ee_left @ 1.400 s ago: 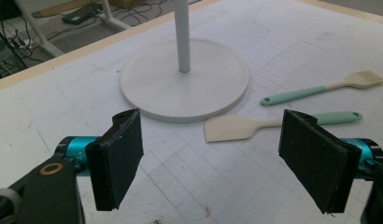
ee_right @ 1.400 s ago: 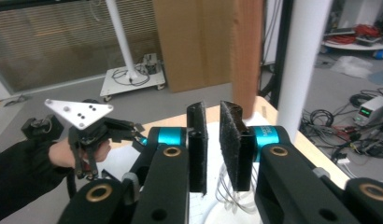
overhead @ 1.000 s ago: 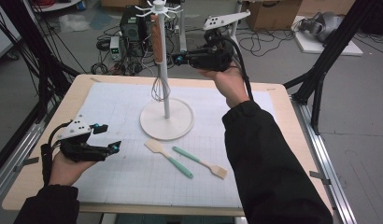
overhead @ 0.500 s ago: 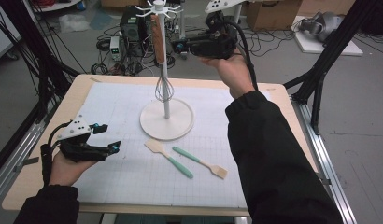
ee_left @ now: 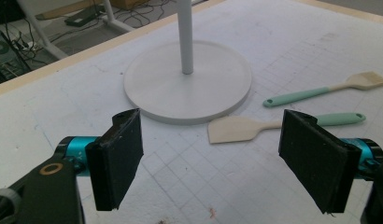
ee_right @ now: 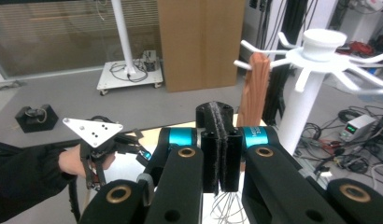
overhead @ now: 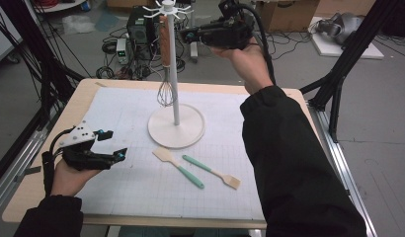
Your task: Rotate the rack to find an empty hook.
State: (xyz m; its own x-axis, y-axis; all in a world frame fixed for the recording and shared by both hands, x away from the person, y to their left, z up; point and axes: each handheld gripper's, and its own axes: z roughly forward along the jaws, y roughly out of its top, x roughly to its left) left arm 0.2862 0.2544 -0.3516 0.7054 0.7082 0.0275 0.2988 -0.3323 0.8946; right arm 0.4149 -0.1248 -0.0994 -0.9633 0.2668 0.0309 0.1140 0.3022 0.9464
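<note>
Right gripper (overhead: 188,34), jaws pressed together and empty, near whisk (overhead: 165,59) hanging on stand (overhead: 176,129); left gripper (overhead: 111,143) spread, empty.

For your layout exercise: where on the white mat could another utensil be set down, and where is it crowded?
Free: the mat right of the stand base, and the near strip below the two spatulas. Crowded: around the base and spatulas, and the near-left corner by the left hand-held gripper.
</note>
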